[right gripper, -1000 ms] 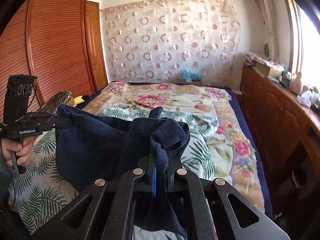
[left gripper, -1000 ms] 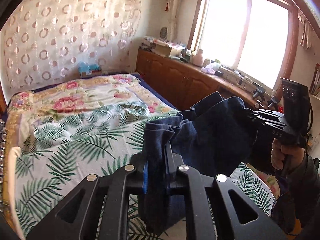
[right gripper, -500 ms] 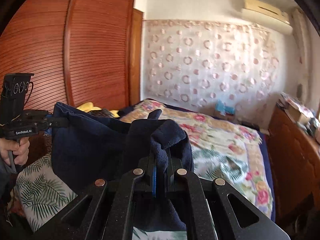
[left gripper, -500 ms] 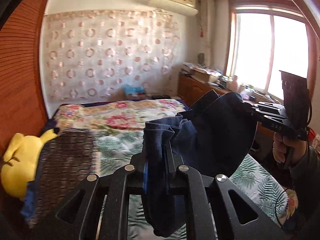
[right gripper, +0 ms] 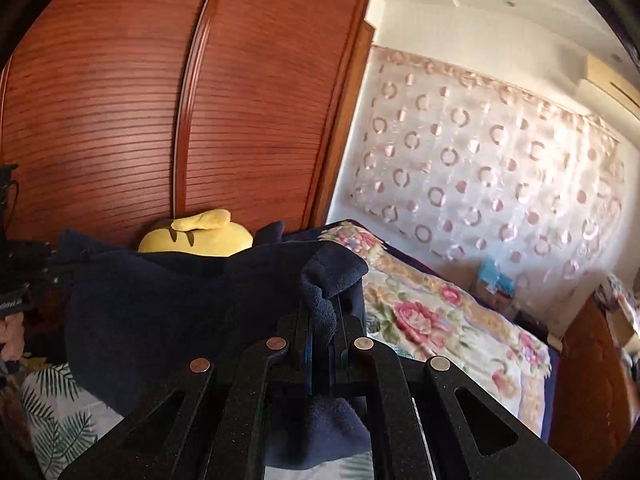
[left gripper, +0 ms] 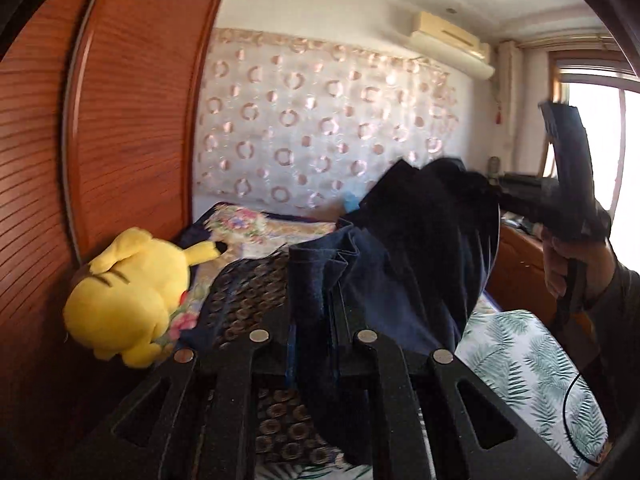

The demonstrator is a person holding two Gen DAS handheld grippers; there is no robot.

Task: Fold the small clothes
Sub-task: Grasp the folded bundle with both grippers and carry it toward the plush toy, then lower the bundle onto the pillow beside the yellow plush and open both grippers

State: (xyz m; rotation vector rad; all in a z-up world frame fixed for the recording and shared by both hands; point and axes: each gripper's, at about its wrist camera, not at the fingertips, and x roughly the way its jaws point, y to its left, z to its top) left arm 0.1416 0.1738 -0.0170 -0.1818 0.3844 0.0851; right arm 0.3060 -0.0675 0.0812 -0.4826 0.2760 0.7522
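Hanging in the air above the bed [left gripper: 532, 348]: one dark navy garment [left gripper: 400, 264], soft terry-like cloth, stretched between two handheld tools and sagging in the middle. Clamped at one bunched edge by the left gripper [left gripper: 314, 312], fingers drawn narrow on a thick fold that spills down below them. Pinched at the opposite edge by the right gripper [right gripper: 322, 328], fingers nearly together on a rolled hem (blue pad showing at the inner face). Seen also from the left wrist view: right hand [left gripper: 568, 264] around the far tool's grip, dark sleeve below. Beneath and behind: palm-leaf sheet, floral quilt [right gripper: 424, 312] toward the wall, brown patterned pillow [left gripper: 248, 292] under the left tool. Lying at the bed's head against the slatted wooden wardrobe [right gripper: 120, 100]: yellow plush toy [left gripper: 128, 300]. Covering the far wall: sheer curtain with ring pattern [right gripper: 480, 152]. Mounted above: air conditioner [left gripper: 448, 40].
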